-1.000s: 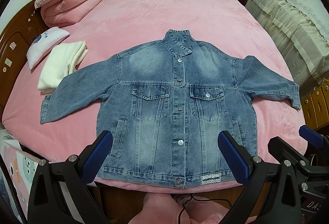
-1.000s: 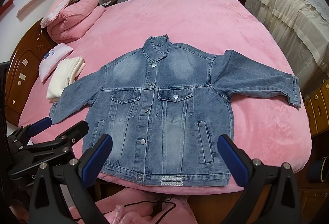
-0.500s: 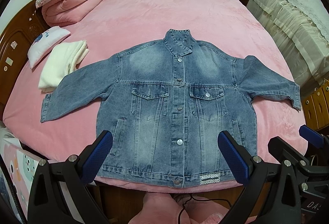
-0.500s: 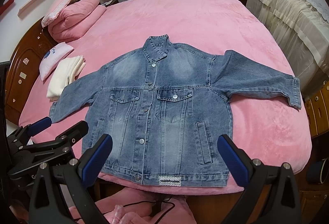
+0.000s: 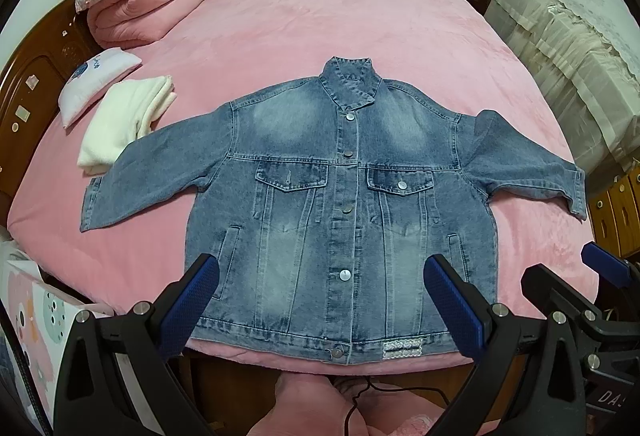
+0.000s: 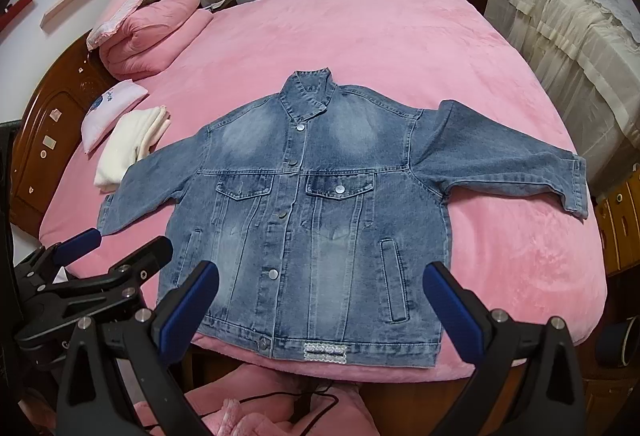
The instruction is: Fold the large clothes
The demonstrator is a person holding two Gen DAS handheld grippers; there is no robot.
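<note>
Nothing has moved since a second ago: my left gripper (image 5: 320, 300) and right gripper (image 6: 320, 300), fingers spread wide and empty, hover over the hem of the faded blue denim jacket (image 5: 340, 204) lying buttoned, front-up, sleeves spread on the pink plush bed (image 5: 340, 24), ready for folding.

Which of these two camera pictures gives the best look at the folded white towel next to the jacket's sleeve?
The left wrist view: the white towel shows larger there, its folded layers visible beside the denim jacket sleeve. The right wrist view shows the same towel smaller and farther toward the edge, partly overlapped by the sleeve.
</note>
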